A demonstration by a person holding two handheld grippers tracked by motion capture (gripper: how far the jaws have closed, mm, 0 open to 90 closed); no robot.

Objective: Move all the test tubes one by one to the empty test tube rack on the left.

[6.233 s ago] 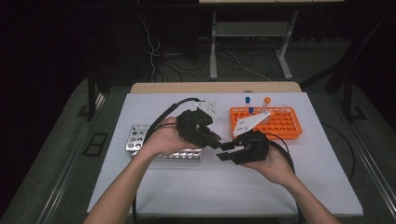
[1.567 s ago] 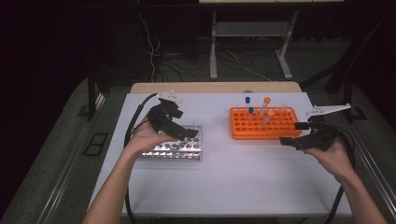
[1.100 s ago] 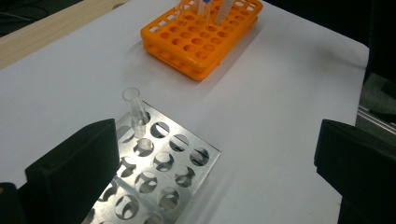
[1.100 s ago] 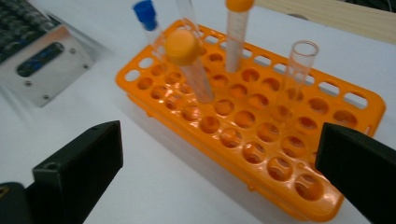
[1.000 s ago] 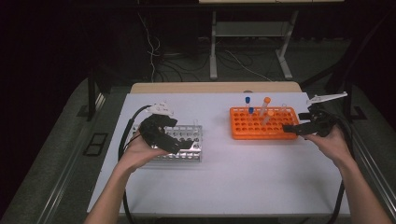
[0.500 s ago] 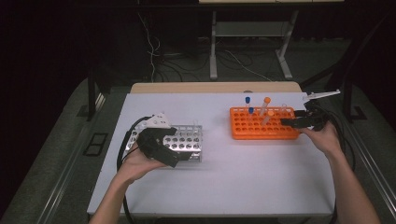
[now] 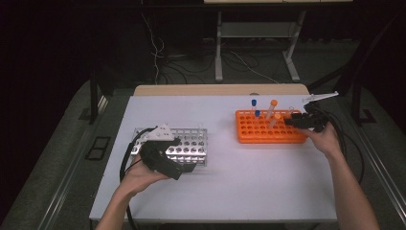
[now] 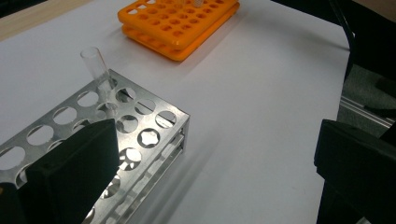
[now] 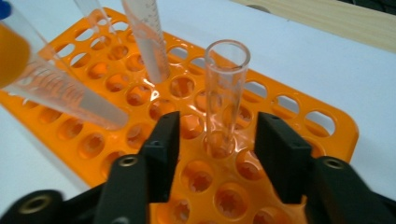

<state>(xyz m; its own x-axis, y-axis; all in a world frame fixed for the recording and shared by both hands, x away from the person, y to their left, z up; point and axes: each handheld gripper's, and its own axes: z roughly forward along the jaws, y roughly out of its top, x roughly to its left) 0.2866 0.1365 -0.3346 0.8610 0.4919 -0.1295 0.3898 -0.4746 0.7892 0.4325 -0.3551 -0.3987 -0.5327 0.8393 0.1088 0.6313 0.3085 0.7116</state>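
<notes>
Two racks on the table (image 7: 249, 182): orange rack (image 7: 268, 128) right, metal rack (image 7: 189, 146) left. My right gripper (image 9: 215, 140) has jaws spread around an uncapped glass tube (image 9: 225, 93), not touching. Left gripper (image 8: 205, 158) spread, empty. Risk: off-centre closing tips the tube into capped neighbours.

L gripper (image 7: 184, 165) jaws wide; R gripper (image 9: 217, 140) parted (arm extended).

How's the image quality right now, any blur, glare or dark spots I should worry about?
High view: the white table is evenly lit, the surroundings are nearly black, and the picture is slightly soft. Left gripper view: the metal rack is sharp with some reflections; the near jaws are dark and soft. Right gripper view: the open glass tube is fairly sharp, the orange-capped tube blurred.
</notes>
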